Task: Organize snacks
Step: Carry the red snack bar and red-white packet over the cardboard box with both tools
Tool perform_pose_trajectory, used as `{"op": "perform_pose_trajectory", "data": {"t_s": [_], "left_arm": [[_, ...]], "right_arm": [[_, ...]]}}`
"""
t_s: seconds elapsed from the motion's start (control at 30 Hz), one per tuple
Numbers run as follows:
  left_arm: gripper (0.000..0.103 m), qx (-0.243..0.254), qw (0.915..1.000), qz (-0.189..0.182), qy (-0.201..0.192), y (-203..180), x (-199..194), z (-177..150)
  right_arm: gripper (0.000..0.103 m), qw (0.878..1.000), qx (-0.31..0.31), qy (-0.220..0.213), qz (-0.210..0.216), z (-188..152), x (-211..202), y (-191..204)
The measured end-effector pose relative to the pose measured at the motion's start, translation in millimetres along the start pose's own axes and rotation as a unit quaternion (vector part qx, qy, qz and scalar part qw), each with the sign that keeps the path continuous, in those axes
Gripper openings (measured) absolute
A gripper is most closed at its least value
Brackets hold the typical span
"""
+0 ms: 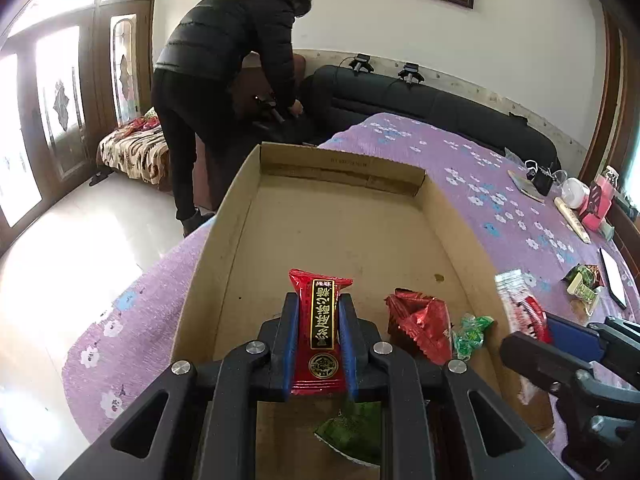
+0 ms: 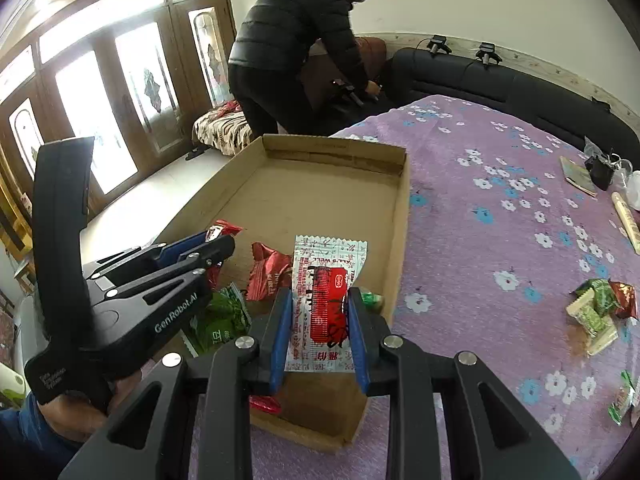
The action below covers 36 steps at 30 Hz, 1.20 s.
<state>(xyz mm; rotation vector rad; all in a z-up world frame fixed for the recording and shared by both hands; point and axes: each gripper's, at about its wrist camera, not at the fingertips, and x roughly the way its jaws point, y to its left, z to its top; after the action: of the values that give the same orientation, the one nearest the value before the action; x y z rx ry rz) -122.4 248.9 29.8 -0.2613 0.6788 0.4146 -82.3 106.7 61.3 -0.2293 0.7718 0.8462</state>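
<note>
The left tool (image 1: 319, 330) is gripping a red candy packet (image 1: 320, 332), long axis pointing to twelve o'clock over the cardboard tray (image 1: 240, 208), while the right tool (image 2: 320, 334), at its three o'clock, is pinching a white-and-red sachet (image 2: 326, 300) above the tray's near right corner.

One box (image 2: 400, 216). Two grippers, left (image 1: 319, 340) and right (image 2: 320, 334), one snack in each: red pack (image 1: 320, 320), white pack (image 2: 326, 280). Loose in the box: one crumpled red wrapper (image 1: 420, 328), two green ones (image 1: 472, 334) (image 1: 352, 428). One snack pile (image 2: 596, 312) on the cloth. One person (image 1: 224, 60).
</note>
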Motion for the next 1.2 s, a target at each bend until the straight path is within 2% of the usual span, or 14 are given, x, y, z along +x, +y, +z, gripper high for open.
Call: {"op": "perform_pose_trajectory", "data": {"t_s": [0.6,1.2], "left_arm": [[0.019,0.004,0.9998,-0.002,0.018,-3,9,2],[0.019,0.011,0.9996,0.000,0.027,-8,13,0]], "right_arm": [[0.026,1.000,0.006,0.017,0.007,-6,27,-3],[0.026,1.000,0.014,0.022,0.014,-11,31,-5]]}}
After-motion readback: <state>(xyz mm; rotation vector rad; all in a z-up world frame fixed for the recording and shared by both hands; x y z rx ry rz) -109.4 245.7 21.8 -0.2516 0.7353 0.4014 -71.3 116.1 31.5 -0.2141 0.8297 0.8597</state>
